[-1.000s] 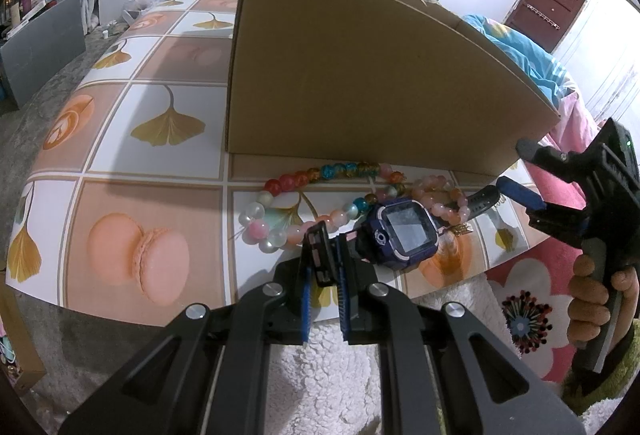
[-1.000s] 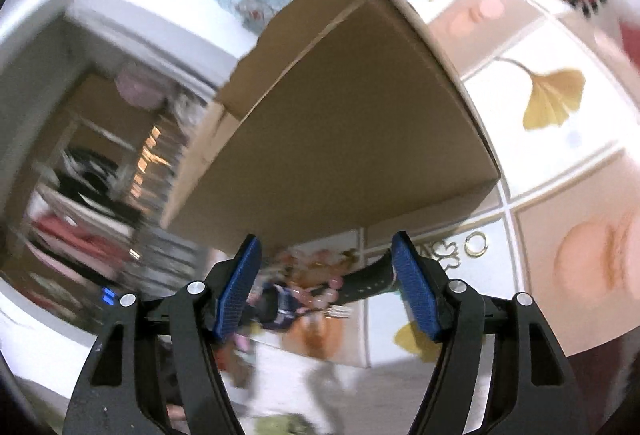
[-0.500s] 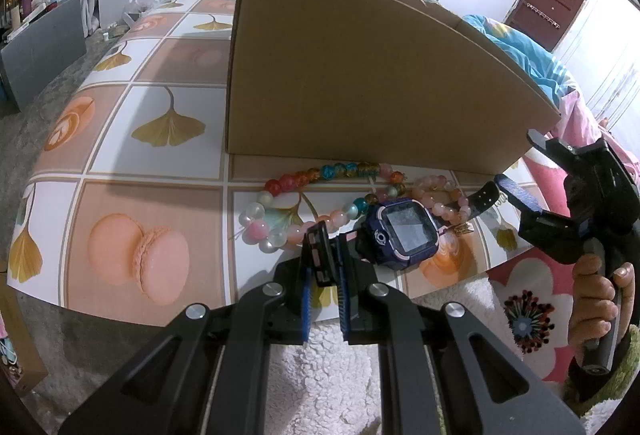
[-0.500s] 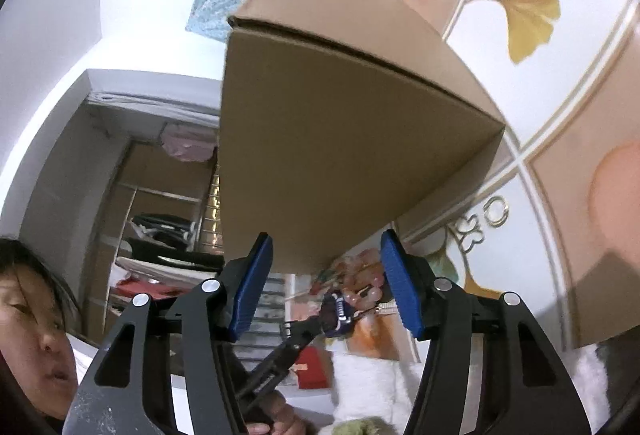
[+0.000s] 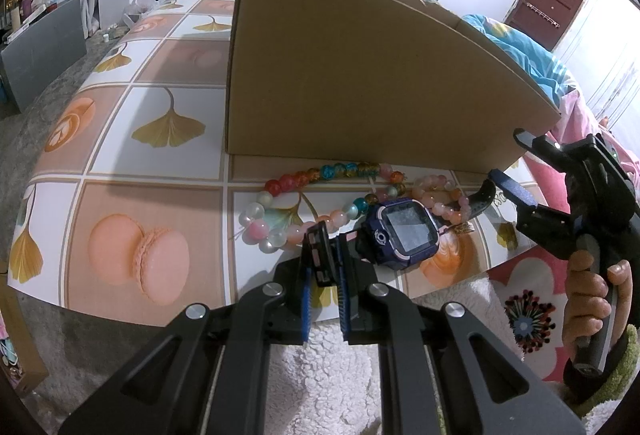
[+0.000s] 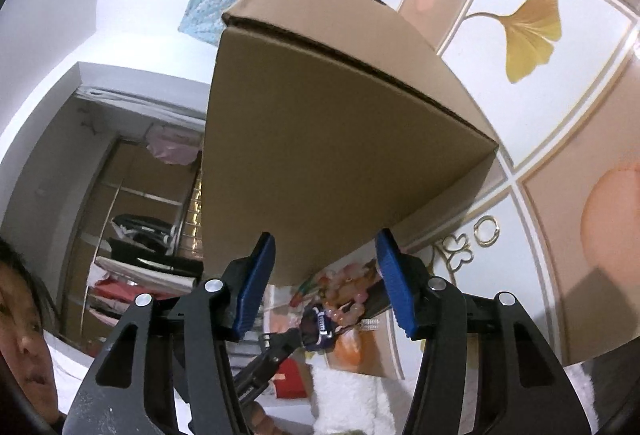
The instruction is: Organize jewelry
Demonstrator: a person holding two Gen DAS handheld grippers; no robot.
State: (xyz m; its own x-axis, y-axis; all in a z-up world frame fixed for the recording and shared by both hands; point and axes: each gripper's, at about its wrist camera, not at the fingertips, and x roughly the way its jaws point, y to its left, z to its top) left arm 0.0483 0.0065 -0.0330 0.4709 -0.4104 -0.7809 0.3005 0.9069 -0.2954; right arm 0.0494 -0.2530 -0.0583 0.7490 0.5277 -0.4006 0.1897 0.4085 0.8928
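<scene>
1. Between the blue pads of the left gripper (image 5: 323, 235) sat the near strap of a purple smartwatch (image 5: 402, 233); the jaws stood narrow, clamped on that strap.
2. Just ahead of that gripper, a multicoloured bead bracelet (image 5: 304, 195) lay on the tiled mat (image 5: 120, 203), with a pink bead bracelet (image 5: 438, 191) beyond the watch face.
3. Farther ahead stood a cardboard box (image 5: 360, 83), close behind the beads.
4. Off to its right, the right gripper (image 6: 324, 275) hung with jaws wide apart, gripping nothing, near the watch's far strap.
5. Right of the right gripper, gold earrings (image 6: 486, 231) lay by the box corner.
</scene>
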